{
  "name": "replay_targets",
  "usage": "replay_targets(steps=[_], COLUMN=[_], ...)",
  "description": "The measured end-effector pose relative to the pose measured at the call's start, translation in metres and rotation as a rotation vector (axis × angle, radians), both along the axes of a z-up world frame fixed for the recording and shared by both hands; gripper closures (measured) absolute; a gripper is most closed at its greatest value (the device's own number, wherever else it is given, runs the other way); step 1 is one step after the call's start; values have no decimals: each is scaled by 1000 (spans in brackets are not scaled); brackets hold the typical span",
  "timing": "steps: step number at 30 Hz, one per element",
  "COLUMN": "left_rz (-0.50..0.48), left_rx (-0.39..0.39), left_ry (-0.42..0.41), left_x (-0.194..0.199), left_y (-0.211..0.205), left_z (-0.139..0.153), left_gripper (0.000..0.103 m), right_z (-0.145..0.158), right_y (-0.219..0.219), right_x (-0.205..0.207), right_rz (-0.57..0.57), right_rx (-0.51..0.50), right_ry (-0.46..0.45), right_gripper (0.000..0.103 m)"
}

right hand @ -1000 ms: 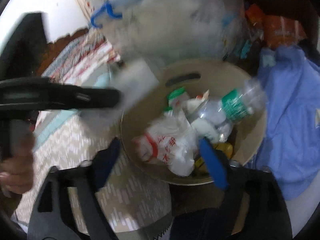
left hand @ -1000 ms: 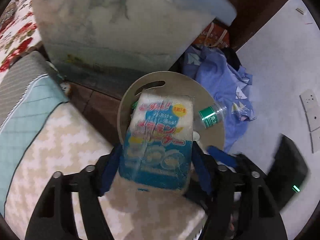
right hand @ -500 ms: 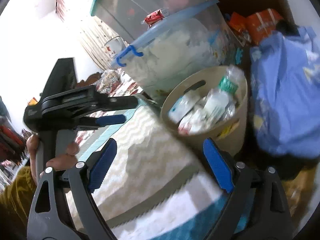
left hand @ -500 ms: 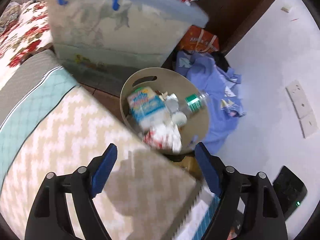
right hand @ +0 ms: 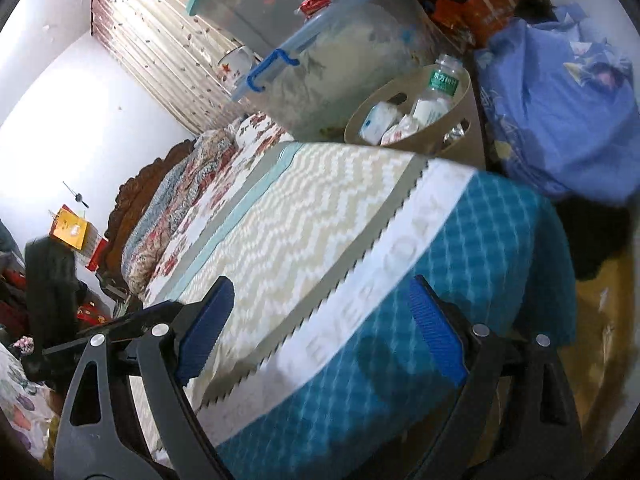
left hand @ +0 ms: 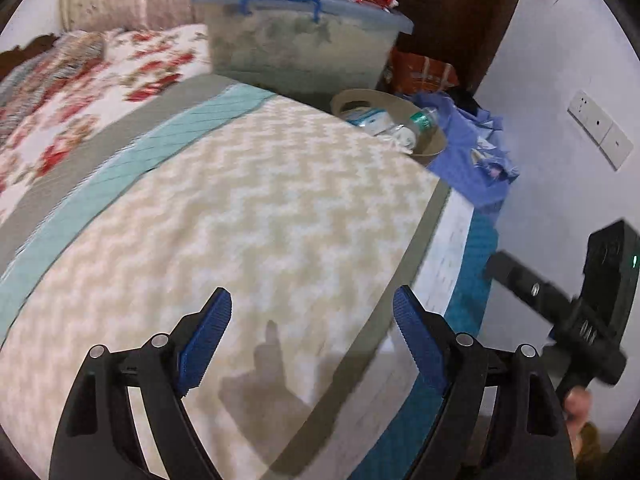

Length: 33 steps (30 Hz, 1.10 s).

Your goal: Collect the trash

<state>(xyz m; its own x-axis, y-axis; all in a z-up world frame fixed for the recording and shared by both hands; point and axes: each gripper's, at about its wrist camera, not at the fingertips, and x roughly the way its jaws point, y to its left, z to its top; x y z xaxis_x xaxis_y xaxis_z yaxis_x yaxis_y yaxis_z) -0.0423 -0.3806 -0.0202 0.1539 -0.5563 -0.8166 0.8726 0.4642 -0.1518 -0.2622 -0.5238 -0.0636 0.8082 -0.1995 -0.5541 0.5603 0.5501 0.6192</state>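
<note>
Left gripper [left hand: 310,322] wide apart, nothing btwn blue pads, hovering over zigzag-pattern blanket [left hand: 256,216] near corner of bed. Right gripper [right hand: 320,320] likewise spread & empty, above teal "EVERYDAY" edge [right hand: 420,280] of same bedding.

Trash bin [right hand: 468,104], tan w/ cut-out handles, on far side beyond bed corner, beside clear storage tub [right hand: 340,52] w/ blue latch. Inside bin: blue-white packet [right hand: 374,118], red-print wrapper [right hand: 402,130], clear bottle w/ green label [right hand: 438,88] standing tall, neck above rim. Blue garment heap [right hand: 560,108] just right of bin, touching or nearly so; can't tell which.

Risks from here, as judged:
- Bottle perched high & leaning at rim; any knock on bin, or more trash dropped on top, prob. tips it out onto blue cloth or floor.
- Bin looks fairly full; further pieces may slide off pile rather than settle.
- No more loose trash visible on blanket in either view; next pick target unclear. Blur in left view could hide small scraps.
- Grippers close over soft bedding; low sweep may snag blanket fold instead of trash.
- Right gripper visible at far right edge of left view [left hand: 560,312], so both tools share tight space; crossing paths toward bin could mean a clash.
- Red packet [right hand: 316,2] on tub lid: trash or not, can't tell.
</note>
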Motion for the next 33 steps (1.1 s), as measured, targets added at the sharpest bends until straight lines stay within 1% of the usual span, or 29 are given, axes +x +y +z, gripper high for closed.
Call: replay_targets(steps=[4,8,15,19,22,28,30,33], left_rz=[53,100,204,252,270,302,310,325], left_rx=[-24,-52,-86,-92,-86,-71,-74,-83], left_ry=[-62,-135,-216,-258,-274,-275,-274,-263], left_x=[-8,-17,-21,-22,-23,-21,-18,-14], left_y=[50,96,153,177,191,209,215,224], left_z=[11,26,41,46,45,40,40,41], left_gripper=[21,19,12,9,9,9,9,9], right_z=[10,27,52,60,62,70,74,75], right_y=[28,60,114,137,150,168,173,177], right_x=[-3,0,17,22,24,25,27,32], right_rz=[3,24,101,115,116,80,52,36], right_rx=[-14,-46,-119,-141,-148,-186,-209,-213], right_ry=[21,43,79,88,97,126,146,162], right_gripper=[15,15,15,14,10,4,4,4])
